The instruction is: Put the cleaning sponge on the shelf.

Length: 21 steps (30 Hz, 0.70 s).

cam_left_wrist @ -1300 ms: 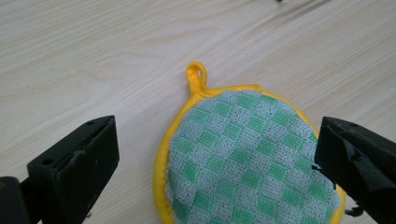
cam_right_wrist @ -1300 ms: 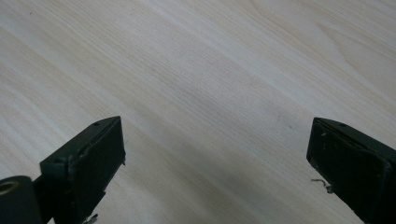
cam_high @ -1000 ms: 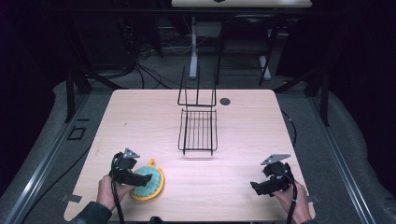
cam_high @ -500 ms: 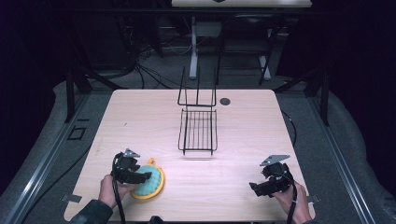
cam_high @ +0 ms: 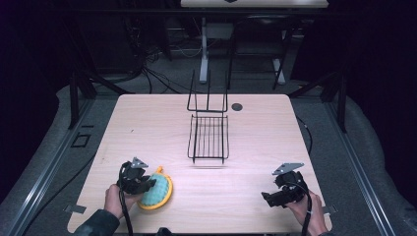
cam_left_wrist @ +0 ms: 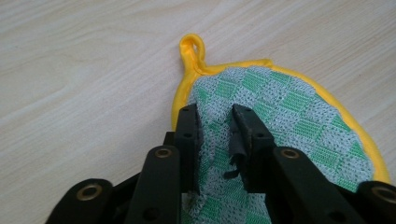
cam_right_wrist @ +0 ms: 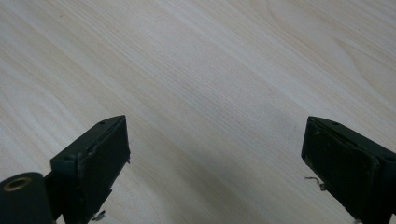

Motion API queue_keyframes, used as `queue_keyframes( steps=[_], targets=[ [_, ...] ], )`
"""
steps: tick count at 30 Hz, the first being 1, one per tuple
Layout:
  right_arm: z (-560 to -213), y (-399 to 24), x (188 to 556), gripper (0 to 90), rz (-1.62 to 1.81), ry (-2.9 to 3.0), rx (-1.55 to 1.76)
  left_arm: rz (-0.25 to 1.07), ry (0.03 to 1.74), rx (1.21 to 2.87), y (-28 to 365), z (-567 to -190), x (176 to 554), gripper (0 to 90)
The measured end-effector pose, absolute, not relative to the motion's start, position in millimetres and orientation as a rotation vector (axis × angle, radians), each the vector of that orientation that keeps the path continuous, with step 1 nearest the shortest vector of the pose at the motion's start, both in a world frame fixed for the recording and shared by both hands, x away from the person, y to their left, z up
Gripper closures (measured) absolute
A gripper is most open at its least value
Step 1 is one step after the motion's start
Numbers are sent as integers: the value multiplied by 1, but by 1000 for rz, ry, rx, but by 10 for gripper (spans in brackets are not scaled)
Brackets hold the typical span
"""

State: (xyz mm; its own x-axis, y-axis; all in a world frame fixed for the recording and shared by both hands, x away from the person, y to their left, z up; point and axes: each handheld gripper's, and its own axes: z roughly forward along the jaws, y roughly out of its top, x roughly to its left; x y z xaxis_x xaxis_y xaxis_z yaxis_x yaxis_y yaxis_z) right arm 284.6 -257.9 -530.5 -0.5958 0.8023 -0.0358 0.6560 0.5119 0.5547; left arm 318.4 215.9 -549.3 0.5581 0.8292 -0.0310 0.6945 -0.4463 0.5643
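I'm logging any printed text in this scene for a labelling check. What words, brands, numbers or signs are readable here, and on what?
None: no readable text in these views.
The pot holder bears a green and white check with a yellow rim, no label.
The wire rack, the table and both grippers, left and right, carry no markings that I can make out.

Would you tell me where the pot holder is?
In the high view, the pot holder lies near the table's front-left edge, beneath the left gripper.
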Motion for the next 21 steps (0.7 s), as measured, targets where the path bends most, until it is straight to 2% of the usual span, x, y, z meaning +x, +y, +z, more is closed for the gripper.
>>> queue_keyframes(
  steps=[5,14,21],
  targets=[
    [-529,-258,283,74,728,2465,1221,420,1194,2307,210,-548,316,797],
    [-529,-258,283,77,717,2457,1220,472,1146,2309,209,-542,314,868],
    [-532,-259,284,77,705,2459,1216,482,1127,2313,208,-539,312,876]
  ],
)
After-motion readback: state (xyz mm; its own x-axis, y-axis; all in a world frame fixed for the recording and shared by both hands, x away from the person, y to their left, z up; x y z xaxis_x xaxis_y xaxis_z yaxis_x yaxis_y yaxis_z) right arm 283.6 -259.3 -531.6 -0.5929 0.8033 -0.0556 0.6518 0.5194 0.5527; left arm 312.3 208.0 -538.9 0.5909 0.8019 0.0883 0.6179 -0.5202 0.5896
